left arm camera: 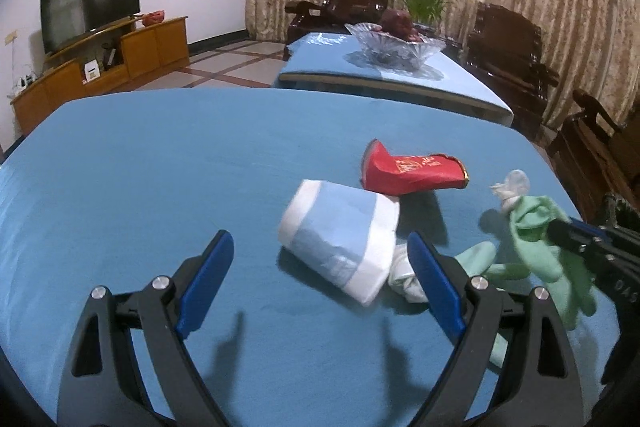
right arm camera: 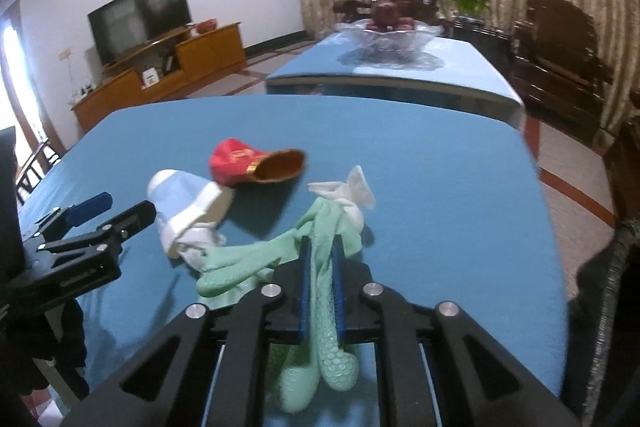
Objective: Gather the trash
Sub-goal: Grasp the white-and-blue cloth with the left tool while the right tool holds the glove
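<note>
In the left wrist view, the left gripper (left arm camera: 320,279) hangs low over the blue table (left arm camera: 140,187) with its blue-padded jaws spread wide and nothing between them. Just ahead lies a white and pale-blue wrapper (left arm camera: 340,231), crumpled into a loose roll, with the right-hand pad just beside its near end. Beyond it, touching or nearly touching its far corner, sits a red packet (left arm camera: 412,173) with gold print. At the right edge the right gripper (left arm camera: 560,231) comes in, pinching a green rubber glove (left arm camera: 536,223) whose far end is tied up with a bit of white plastic (left arm camera: 512,189). In the right wrist view, the right gripper (right arm camera: 320,267) has its jaws closed narrow on the green rubber glove (right arm camera: 324,291), which runs straight through the pads (two bumpy fingertips hang out behind them) and trails forward onto the blue table (right arm camera: 440,167) toward the white plastic (right arm camera: 352,195). To the left lie the wrapper (right arm camera: 184,211) and, farther back, the red packet (right arm camera: 256,167), open end facing right. The left gripper (right arm camera: 112,211) shows at the left edge, jaws apart, near the wrapper.
</note>
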Motion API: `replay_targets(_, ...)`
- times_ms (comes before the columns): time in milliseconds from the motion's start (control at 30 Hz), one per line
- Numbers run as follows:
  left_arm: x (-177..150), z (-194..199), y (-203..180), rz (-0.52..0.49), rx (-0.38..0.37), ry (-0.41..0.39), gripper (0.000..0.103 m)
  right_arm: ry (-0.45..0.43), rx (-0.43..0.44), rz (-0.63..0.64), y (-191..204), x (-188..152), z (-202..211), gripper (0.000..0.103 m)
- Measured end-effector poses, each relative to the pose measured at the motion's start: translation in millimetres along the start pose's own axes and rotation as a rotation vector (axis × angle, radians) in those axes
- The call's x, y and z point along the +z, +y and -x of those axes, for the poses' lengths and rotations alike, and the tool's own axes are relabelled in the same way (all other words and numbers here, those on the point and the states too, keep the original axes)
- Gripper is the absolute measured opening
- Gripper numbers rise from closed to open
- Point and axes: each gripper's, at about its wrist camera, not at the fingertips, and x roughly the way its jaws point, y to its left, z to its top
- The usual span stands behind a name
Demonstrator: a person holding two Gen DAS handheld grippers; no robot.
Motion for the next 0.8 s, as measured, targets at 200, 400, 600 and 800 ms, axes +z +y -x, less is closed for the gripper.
replay_targets(200, 6, -25, -11, -0.014, 0.005, 0.043, 0.086, 0.0, -0.006, -0.004, -8, -3, 0, 0.01)
replay_targets(400, 10, -49, -19, -0.038, 0.027, 0.091, 0.086, 0.005, -0.001, -0.011, -8, -4, -5, 0.01)
replay_targets(600, 10, -55, -13, -0.008, 0.019, 0.117, 0.084, 0.001, 0.009, -0.014, -5, -7, -6, 0.01)
replay_targets(800, 7, -46, -8, 0.008, 0.02, 0.098, 0.073, 0.0, 0.004, -0.01, -3, -9, -3, 0.01)
